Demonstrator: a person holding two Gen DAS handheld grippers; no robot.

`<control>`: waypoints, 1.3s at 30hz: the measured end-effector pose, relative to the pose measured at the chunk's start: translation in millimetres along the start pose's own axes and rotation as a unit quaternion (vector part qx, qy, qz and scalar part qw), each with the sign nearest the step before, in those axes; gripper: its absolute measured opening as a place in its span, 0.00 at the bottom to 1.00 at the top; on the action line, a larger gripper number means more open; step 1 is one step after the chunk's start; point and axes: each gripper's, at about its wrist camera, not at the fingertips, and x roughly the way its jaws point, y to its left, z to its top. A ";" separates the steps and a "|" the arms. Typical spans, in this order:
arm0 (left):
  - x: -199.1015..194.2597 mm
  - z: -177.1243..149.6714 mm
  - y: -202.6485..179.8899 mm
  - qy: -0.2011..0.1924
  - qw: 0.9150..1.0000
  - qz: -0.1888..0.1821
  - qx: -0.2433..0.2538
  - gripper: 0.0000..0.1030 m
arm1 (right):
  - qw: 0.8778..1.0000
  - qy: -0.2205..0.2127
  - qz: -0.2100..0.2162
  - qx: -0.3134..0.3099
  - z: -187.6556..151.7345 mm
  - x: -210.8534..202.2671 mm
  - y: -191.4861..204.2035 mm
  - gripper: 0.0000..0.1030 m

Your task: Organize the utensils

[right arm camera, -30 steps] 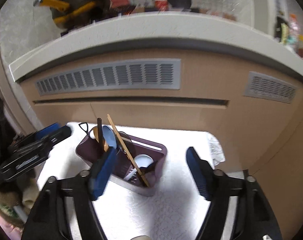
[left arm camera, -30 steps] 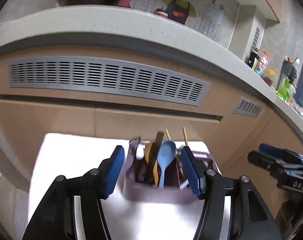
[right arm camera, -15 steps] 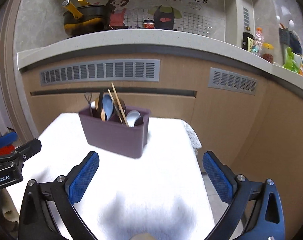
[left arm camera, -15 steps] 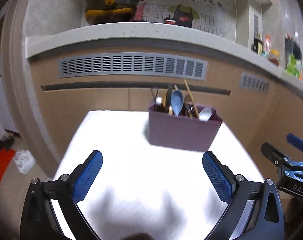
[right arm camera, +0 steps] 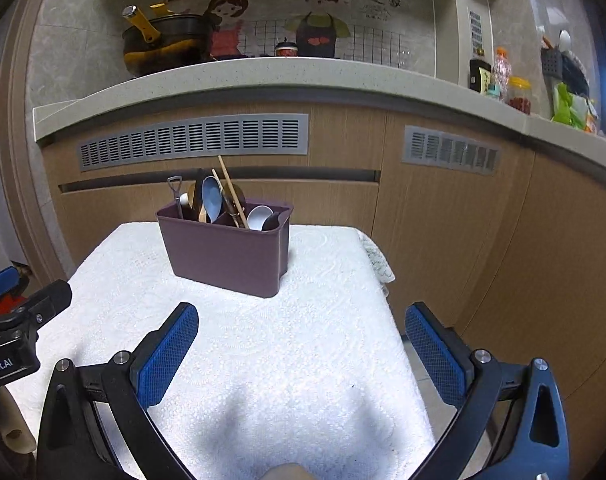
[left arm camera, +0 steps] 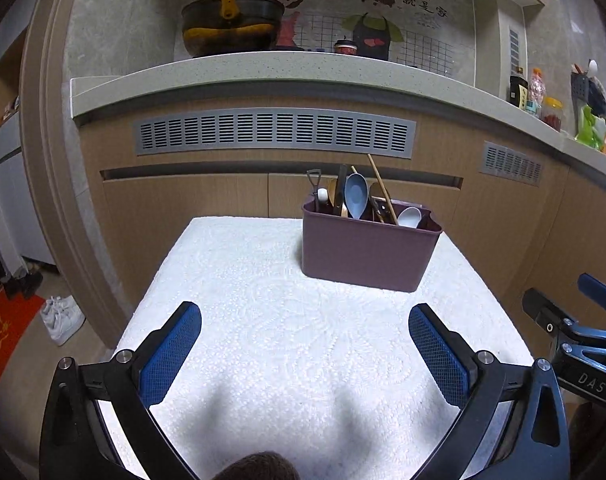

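Purple caddy [left arm camera: 369,254] sits on the white-clothed worktop [left arm camera: 263,320], toward 1 o'clock from the left gripper [left arm camera: 305,350] and 11 o'clock from the right gripper [right arm camera: 301,350]. Utensils all stand inside it: blue spoon [left arm camera: 356,194], chopsticks [left arm camera: 379,186], white spoon [left arm camera: 409,216], plus a few dark ones I can't tell apart. Nothing loose on the cloth. Both grippers are spread wide, empty, well clear of the caddy. Looks abt done; sorting by compartment can't be judged from here.

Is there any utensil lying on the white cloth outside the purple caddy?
No: the white cloth is bare around the purple caddy, and every visible utensil stands inside it.
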 end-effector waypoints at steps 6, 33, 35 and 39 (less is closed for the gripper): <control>1.0 -1.0 -3.9 0.004 1.000 0.000 0.009 1.00 | 1.000 0.004 -0.001 0.002 -0.7 1.2 -0.8 1.00; 1.7 -3.6 -3.3 0.009 1.000 0.000 0.010 1.00 | 1.000 0.008 -0.005 0.001 -5.3 3.2 -1.8 1.00; 2.1 -3.3 -3.3 0.009 1.000 0.000 0.010 1.00 | 1.000 0.008 -0.005 0.001 -5.3 3.2 -1.6 1.00; 2.0 -3.3 -3.4 0.010 1.000 0.001 0.010 1.00 | 1.000 0.008 -0.004 0.001 -5.5 3.5 -1.6 1.00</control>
